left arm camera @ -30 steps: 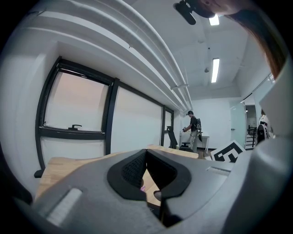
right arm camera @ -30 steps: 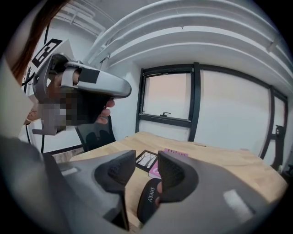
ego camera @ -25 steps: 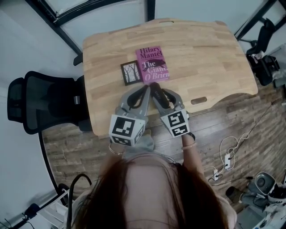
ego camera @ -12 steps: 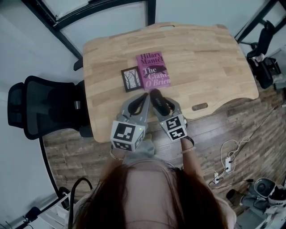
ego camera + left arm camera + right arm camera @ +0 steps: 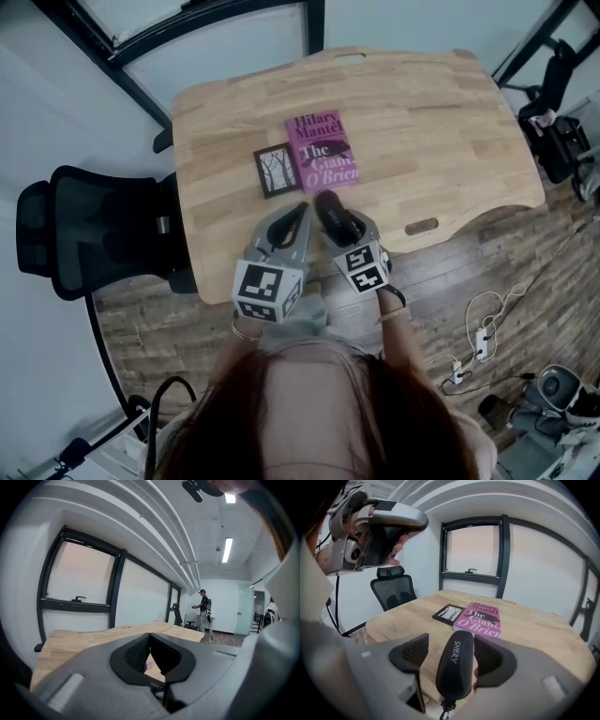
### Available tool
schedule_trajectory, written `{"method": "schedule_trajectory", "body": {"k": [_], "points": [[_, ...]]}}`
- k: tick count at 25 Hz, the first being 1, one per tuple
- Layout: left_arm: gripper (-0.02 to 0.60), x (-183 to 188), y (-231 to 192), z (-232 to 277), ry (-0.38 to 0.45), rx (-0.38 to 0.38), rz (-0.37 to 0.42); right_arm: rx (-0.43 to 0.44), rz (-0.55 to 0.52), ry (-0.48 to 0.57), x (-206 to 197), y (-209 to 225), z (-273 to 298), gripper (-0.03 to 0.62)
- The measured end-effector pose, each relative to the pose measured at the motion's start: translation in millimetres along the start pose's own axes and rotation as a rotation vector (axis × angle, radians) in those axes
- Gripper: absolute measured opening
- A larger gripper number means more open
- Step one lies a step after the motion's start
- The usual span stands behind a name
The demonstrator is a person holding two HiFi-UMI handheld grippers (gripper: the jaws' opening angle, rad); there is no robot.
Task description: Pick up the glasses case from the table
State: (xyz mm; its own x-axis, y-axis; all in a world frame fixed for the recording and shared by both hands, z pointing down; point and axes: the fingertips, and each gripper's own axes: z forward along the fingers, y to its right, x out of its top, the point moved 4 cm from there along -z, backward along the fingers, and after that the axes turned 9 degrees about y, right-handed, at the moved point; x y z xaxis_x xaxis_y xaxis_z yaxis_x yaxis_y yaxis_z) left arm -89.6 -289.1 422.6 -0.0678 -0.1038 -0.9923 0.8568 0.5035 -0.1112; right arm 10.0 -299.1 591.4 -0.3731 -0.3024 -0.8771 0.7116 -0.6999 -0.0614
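Note:
The black glasses case (image 5: 454, 665), printed SHERY, lies lengthwise between the jaws of my right gripper (image 5: 451, 644), low over the wooden table (image 5: 431, 122) near its front edge. The jaws have just been opening: bare wood shows between the left pad and the case, and the right pad sits close beside it. In the head view the case (image 5: 333, 217) shows as a dark oval at the right gripper (image 5: 336, 214). My left gripper (image 5: 298, 210) hovers just to its left, tips together with nothing between them, and in its own view the left gripper (image 5: 150, 637) looks level across the table.
A pink book (image 5: 322, 150) and a small black picture frame (image 5: 277, 169) lie side by side just beyond the case. A black office chair (image 5: 89, 230) stands at the table's left. A person (image 5: 204, 611) stands far off in the room.
Both grippers have sunk and drawn back from the book toward the table's front edge, the right one farther. The right jaws have spread away from the case.

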Motion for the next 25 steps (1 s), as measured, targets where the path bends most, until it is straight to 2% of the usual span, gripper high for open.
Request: {"method": "schedule_trajectory", "body": {"k": [12, 25], "points": [[0.006, -15.2, -11.4, 2.0, -0.036, 0.018, -0.02, -0.007, 0.057, -0.06, -23.4, 6.9, 23.7, 0.33], [0.006, -19.3, -16.2, 9.2, -0.05, 0.013, -0.014, 0.004, 0.063, -0.147, -46.8, 12.2, 42.4, 0.36]]}}
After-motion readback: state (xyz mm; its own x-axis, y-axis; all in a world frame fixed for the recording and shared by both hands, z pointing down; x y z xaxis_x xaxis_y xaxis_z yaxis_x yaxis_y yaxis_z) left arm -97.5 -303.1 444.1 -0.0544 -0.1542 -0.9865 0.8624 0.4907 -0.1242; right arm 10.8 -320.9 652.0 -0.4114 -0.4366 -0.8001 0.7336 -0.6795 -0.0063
